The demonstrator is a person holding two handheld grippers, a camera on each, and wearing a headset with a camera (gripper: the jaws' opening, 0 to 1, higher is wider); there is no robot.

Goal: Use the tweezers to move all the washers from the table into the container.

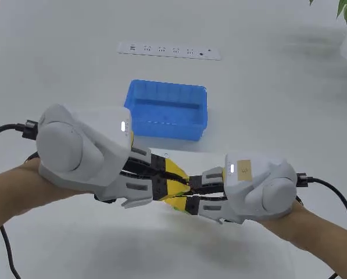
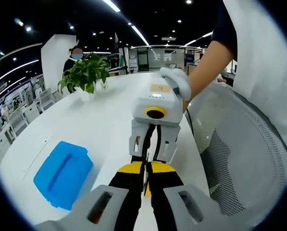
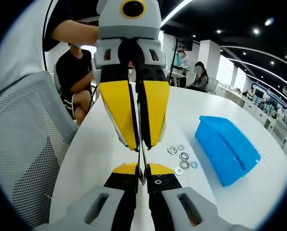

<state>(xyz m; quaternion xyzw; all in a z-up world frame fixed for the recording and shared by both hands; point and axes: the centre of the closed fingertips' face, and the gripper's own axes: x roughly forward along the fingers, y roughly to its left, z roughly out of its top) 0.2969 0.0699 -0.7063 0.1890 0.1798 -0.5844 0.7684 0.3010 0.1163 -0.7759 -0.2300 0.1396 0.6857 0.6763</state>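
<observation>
My two grippers meet tip to tip over the white table [image 1: 260,99]. The left gripper [image 1: 182,185] is shut on the thin metal tweezers [image 3: 141,161]. The right gripper [image 3: 142,169] is shut on the same tweezers from the opposite end. In the right gripper view the left gripper's [image 3: 139,144] yellow jaws point down at me. Several metal washers [image 3: 183,156] lie loose on the table to the right of the jaws. The blue container [image 1: 167,110] stands beyond the grippers, also seen as the blue container [image 3: 227,147] past the washers.
A white power strip [image 1: 169,50] lies at the far side of the table. A potted plant [image 2: 85,74] stands near the table's edge. A grey mesh chair [image 3: 23,144] is beside the table, with people seated behind.
</observation>
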